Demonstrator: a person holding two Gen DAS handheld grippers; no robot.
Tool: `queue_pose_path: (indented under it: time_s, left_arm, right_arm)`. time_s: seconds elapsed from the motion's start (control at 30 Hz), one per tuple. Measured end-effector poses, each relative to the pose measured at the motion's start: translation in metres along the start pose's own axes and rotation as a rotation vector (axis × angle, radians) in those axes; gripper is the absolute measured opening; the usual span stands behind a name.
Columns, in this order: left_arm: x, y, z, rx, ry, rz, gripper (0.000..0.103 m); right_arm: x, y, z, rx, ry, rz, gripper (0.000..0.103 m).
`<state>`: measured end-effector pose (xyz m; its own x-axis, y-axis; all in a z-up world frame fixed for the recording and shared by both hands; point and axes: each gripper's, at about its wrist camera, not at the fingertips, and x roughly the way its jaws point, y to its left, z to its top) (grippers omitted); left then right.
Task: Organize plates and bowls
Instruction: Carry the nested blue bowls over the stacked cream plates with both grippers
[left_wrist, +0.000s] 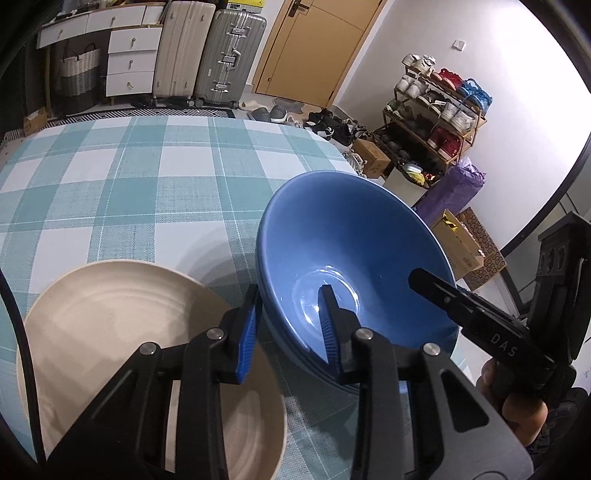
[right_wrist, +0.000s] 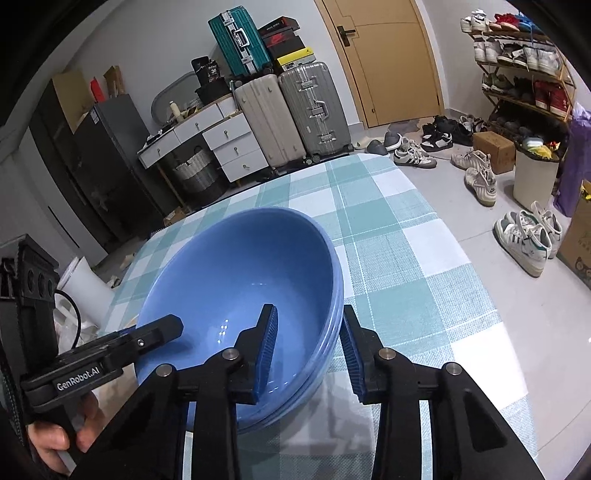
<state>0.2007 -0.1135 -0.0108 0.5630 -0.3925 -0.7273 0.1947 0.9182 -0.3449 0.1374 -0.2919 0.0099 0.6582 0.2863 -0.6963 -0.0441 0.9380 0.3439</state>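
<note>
Straddling opposite walls of the stacked blue glazed ceramic bowls (left_wrist: 354, 266), each gripper has one pad inside and one outside. The left gripper (left_wrist: 290, 328) is clenched on the near wall; for the right gripper (right_wrist: 308, 354) I cannot tell whether its outer pad touches. The stack sits upright, mouth up, near the right edge of the checked-cloth table (left_wrist: 129, 184), just beside a cream round ridged plate (left_wrist: 122, 325). Round, it has no long axis. Probably heavy, stiff, slick and breakable; gripping both walls below the rim suits it.
</note>
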Motion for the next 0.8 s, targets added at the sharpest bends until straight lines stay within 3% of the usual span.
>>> queue_pose_path:
  time_s: [0.4, 0.8]
  left_arm:
    - [-0.019, -0.005, -0.002, 0.012, -0.026, 0.015, 0.028]
    - [-0.068, -0.026, -0.011, 0.044, -0.096, 0.023, 0.028]
  right_arm:
    - [-0.018, 0.007, 0.0, -0.016, -0.03, 0.008, 0.036]
    - [-0.055, 0.022, -0.003, -0.045, -0.084, 0.016, 0.036]
